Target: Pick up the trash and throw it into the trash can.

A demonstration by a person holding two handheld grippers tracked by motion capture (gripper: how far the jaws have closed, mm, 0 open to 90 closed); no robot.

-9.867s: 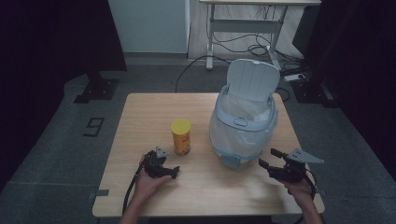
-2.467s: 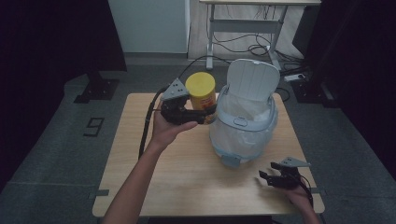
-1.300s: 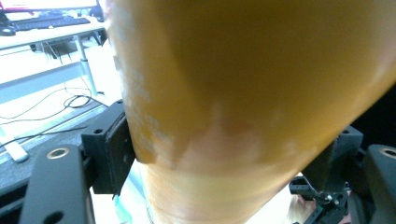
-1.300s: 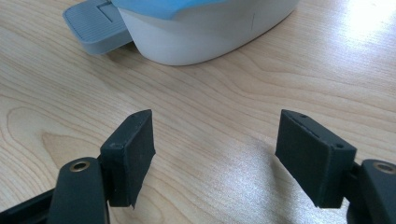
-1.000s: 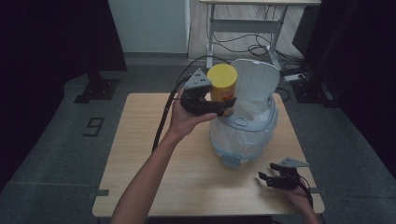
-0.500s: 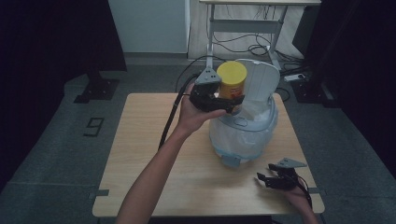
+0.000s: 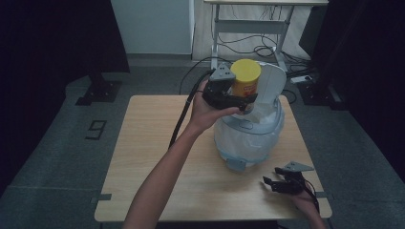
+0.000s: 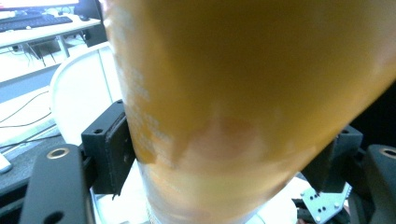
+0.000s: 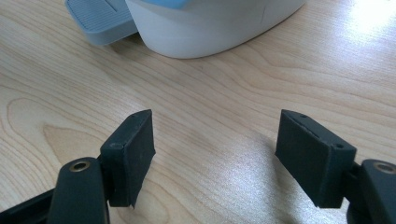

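I held my left gripper [image 7: 237, 99] clamped on the yellow-lidded can [image 7: 245, 82] – upright just above the open pedal bin [image 7: 248, 136], ready to drop in – while my right gripper [image 7: 278, 183] rested with jaws apart, empty, near the bin's pedal [image 9: 100, 21].

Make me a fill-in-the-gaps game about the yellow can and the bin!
1. The left claw is shut on the yellow ____.
2. The can is held up above the open white ____.
3. The bin has its lid flipped ____.
4. The right claw rests near the table's front edge with its jaws ____.

Missing words: can; bin; up; open
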